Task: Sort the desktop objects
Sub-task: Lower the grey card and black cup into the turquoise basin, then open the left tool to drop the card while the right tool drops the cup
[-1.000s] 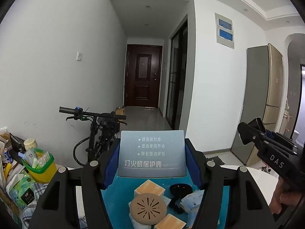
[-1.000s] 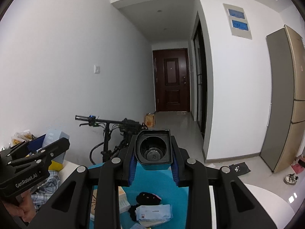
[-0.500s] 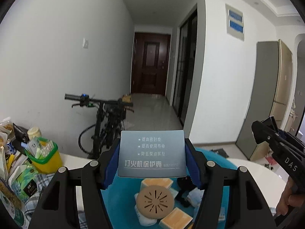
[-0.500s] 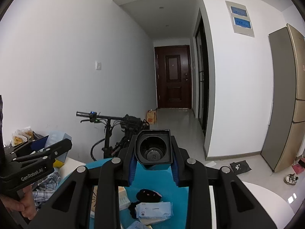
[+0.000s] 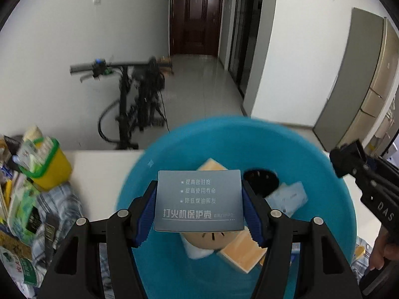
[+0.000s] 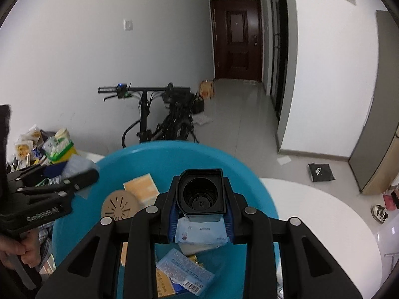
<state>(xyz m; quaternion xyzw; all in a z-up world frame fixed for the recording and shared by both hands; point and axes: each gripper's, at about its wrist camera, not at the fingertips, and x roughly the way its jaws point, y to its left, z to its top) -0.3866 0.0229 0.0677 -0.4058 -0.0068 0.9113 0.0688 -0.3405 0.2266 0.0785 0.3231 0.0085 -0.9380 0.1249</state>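
My left gripper (image 5: 199, 204) is shut on a flat grey-blue box (image 5: 199, 200) printed with white lettering, held over a round blue basin (image 5: 324, 174). My right gripper (image 6: 202, 209) is shut on a small black square cup (image 6: 201, 194), its open mouth facing the camera, above the same blue basin (image 6: 154, 154). In the basin lie a tan round slotted disc (image 6: 119, 205), orange packets (image 6: 142, 188), a white pouch (image 6: 202, 231) and a blue-white packet (image 6: 184, 275). Each gripper shows at the edge of the other's view.
The basin sits on a white round table (image 6: 324, 214). At the left are a yellow and green tub (image 5: 49, 164) of packets, snack bags and a checked cloth (image 5: 62, 204). A bicycle (image 6: 164, 119) stands against the wall behind the table.
Both grippers have tipped downward and sunk toward the basin, which now fills much more of each view. Both keep hold of their objects.
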